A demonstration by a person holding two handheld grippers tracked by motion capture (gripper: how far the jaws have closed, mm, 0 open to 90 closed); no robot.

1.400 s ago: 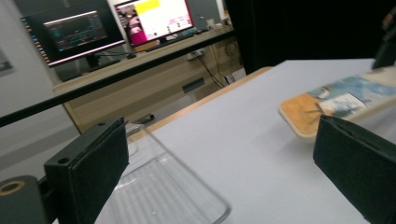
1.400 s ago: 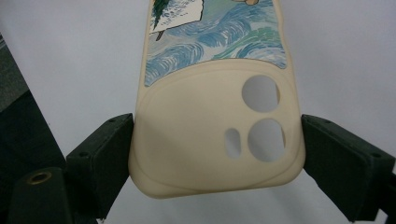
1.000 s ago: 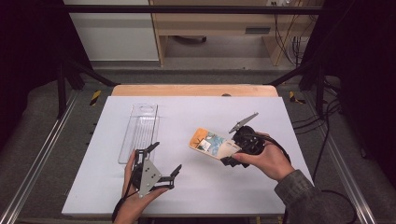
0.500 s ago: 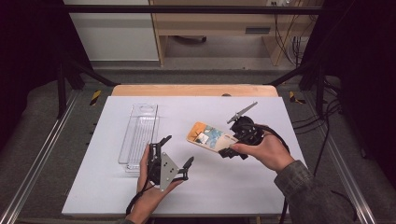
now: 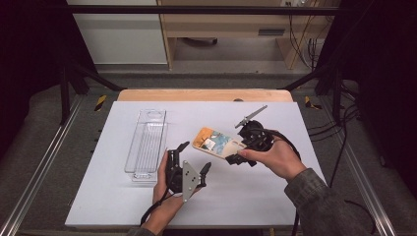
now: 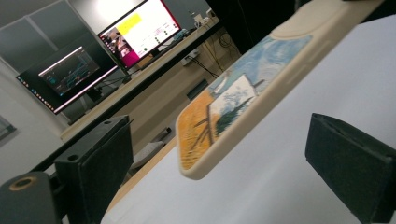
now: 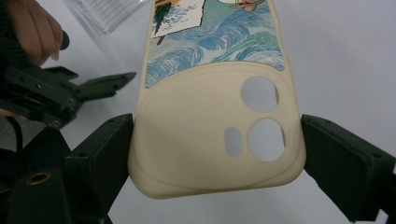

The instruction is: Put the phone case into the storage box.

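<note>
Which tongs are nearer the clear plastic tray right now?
Left. The left tongs sit just right of the clear plastic tray, near its front end. The right tongs are farther right, clamped on the phone case.

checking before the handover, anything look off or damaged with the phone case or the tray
Nothing stands out. The phone case looks whole, clamped across its camera end by the right gripper and held clear of the table. The clear tray lies flat and undamaged. The left gripper is open, its jaws having just closed slightly with nothing between them.
</note>
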